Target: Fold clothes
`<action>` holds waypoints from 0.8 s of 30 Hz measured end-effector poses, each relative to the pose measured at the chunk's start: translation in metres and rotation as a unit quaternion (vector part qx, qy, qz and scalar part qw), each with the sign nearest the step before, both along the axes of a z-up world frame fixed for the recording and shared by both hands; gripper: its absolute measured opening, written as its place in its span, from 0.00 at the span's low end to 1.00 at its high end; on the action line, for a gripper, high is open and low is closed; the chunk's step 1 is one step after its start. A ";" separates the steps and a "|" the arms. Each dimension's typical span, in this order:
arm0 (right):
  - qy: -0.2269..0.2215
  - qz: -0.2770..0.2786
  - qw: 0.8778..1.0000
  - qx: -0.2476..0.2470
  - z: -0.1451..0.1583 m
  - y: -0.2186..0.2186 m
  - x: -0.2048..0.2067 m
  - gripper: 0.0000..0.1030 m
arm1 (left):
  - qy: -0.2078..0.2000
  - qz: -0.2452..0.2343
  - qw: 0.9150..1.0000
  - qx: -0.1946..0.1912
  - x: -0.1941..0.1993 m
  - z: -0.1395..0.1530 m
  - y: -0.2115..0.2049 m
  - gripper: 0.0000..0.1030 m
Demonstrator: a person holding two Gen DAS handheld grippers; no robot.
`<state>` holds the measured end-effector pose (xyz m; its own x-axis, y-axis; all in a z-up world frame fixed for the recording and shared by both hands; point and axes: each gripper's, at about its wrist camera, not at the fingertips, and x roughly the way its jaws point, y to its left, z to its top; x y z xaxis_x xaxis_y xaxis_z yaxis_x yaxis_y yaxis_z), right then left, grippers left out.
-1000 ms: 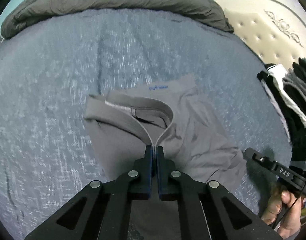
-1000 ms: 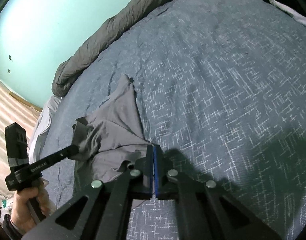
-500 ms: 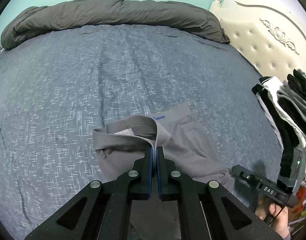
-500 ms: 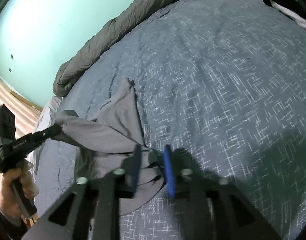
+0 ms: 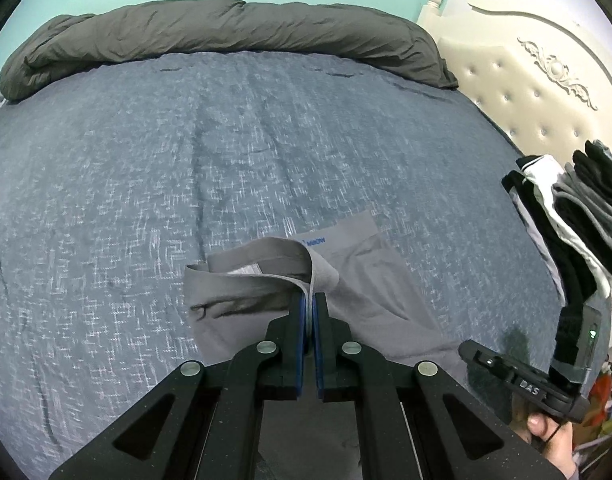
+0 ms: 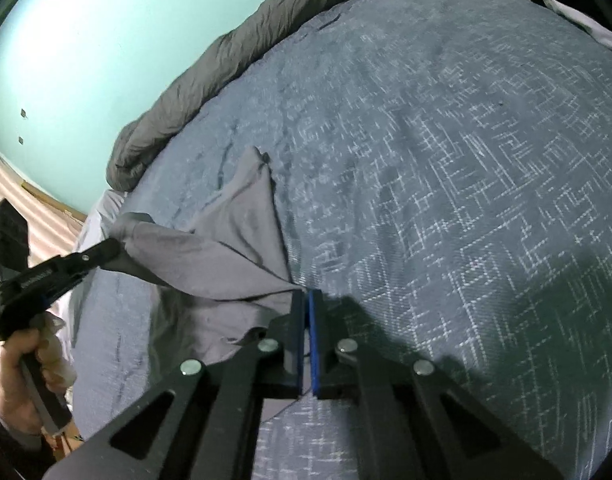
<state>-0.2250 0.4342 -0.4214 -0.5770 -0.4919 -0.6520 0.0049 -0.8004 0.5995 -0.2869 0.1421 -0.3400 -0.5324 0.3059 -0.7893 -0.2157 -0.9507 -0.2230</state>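
A grey garment [image 5: 370, 264] with a small blue logo lies on the blue patterned bedspread [image 5: 146, 160]. My left gripper [image 5: 310, 300] is shut on its folded waistband edge and holds it a little above the bed. In the right wrist view the garment [image 6: 242, 232] stretches taut from the left gripper [image 6: 110, 248] down to my right gripper [image 6: 306, 296]. The right gripper's jaws are shut on the tapering corner of the cloth. In the left wrist view the right gripper [image 5: 478, 354] sits at the garment's lower right edge, held by a hand [image 5: 546, 428].
A rolled dark grey duvet [image 5: 226, 36] runs along the bed's far edge below a teal wall. A cream tufted headboard [image 5: 526, 80] stands at the right. A pile of black, white and grey clothes [image 5: 566, 216] lies beside it. Striped floor [image 6: 26, 184] shows past the bed's left side.
The right gripper opened around the garment's corner, then shut on it. The left gripper rose a little with the waistband, and the cloth now spans tight between both grippers.
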 end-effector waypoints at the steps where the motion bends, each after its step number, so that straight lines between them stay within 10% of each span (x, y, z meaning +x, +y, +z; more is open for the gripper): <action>1: 0.005 0.001 1.000 -0.005 0.005 0.000 0.003 0.01 | 0.000 0.002 1.000 0.002 -0.003 0.002 -0.001 0.03; 11: 0.029 0.029 0.999 -0.023 0.038 -0.002 0.041 0.01 | -0.044 -0.012 0.999 0.019 -0.075 0.019 0.033 0.03; 24: -0.023 -0.003 0.997 -0.068 0.003 0.024 0.029 0.01 | -0.114 -0.048 0.992 -0.029 -0.123 -0.052 0.096 0.04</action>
<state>-0.1962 0.4581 -0.4188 -0.5519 -0.5735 -0.6054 -0.0297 -0.7120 0.7016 -0.4098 0.2380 -0.3919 -0.3095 0.2975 -0.9032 -0.2560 -0.9408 -0.2222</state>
